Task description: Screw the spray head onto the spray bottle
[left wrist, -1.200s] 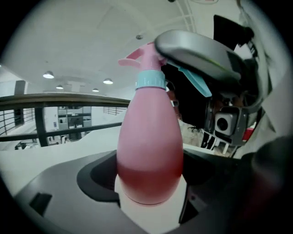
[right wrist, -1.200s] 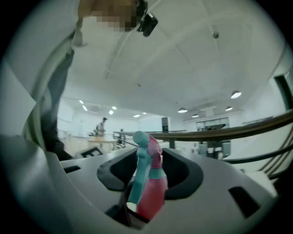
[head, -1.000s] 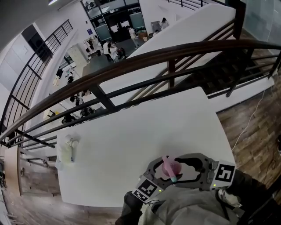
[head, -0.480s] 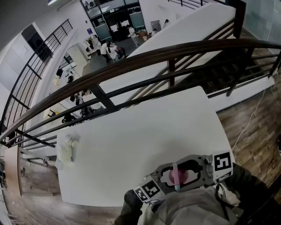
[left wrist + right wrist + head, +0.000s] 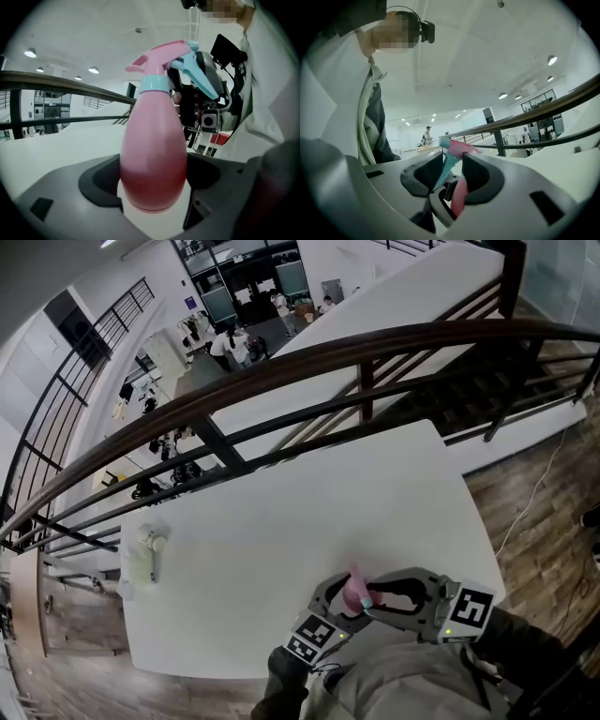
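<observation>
Bright, even light from ceiling lamps (image 5: 30, 52) above the left gripper (image 5: 152, 183); strong fisheye bending, dark vignetted corners, blurry foreground.

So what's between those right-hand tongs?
The pink plastic spray head with its blue trigger, seen in the right gripper view; the right tongs have just been closing on it.

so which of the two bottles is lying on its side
The pale bottle near the table's left edge; it lies on its side, untouched. The pink spray bottle is clamped in the left gripper.
</observation>
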The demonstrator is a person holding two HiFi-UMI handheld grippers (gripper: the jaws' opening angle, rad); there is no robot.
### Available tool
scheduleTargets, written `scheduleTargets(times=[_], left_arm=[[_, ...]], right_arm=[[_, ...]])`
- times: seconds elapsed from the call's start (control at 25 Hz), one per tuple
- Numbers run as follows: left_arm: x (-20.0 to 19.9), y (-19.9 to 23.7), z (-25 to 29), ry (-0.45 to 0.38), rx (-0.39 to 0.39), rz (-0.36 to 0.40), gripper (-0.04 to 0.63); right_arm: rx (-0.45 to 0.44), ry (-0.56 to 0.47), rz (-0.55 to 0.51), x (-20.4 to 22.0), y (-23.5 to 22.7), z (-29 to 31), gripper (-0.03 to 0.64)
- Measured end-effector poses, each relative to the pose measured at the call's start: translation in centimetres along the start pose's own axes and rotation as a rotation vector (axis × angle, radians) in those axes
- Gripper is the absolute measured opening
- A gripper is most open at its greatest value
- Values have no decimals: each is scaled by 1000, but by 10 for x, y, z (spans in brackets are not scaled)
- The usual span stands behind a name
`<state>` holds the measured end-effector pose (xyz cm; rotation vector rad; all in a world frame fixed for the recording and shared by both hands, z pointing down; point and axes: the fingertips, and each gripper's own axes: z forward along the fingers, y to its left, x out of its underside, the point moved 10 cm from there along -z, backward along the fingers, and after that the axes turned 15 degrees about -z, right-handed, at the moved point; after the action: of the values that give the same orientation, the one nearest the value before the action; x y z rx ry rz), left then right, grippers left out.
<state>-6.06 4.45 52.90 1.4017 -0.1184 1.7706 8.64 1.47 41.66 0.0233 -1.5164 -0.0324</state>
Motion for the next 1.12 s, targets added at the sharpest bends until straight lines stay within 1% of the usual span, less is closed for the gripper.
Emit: scheduleTargets(times=[0.08, 0.16, 0.32, 0.4, 0.48, 0.52, 0.64, 0.76, 0.84, 0.88, 1.0, 1.12], left_arm=[[7, 7, 0, 1, -56, 18, 410], [15, 12, 3, -12, -112, 30, 410], [36, 31, 17, -101, -283, 31, 408], [40, 36, 22, -136, -320, 14, 408], [35, 33, 21, -162, -324, -5, 408], [33, 31, 20, -171, -323, -16, 408], [34, 26, 18, -187, -301, -45, 408], [37, 26, 22, -150, -229, -8, 408], [40, 30, 21, -119, -204, 17, 408], [43, 31, 20, -108, -202, 24, 408], [51, 30, 11, -74, -215, 36, 408], [58, 22, -1, -64, -232, 19, 408]], right_arm=[[-16, 38, -28, 7, -1, 0, 123], [-2, 81, -52, 16, -1, -2, 124], [98, 145, -31, 52, -6, -18, 124], [135, 181, -40, 65, -5, -25, 124], [173, 200, -47, 71, -1, -32, 124], [192, 208, -31, 72, 1, -35, 124], [259, 224, 61, 76, 8, -49, 124], [304, 229, 109, 91, 6, -56, 134], [296, 243, 116, 103, 4, -55, 169], [291, 254, 115, 107, 3, -55, 184], [306, 273, 115, 114, -2, -55, 186], [324, 286, 130, 116, -3, -58, 186]])
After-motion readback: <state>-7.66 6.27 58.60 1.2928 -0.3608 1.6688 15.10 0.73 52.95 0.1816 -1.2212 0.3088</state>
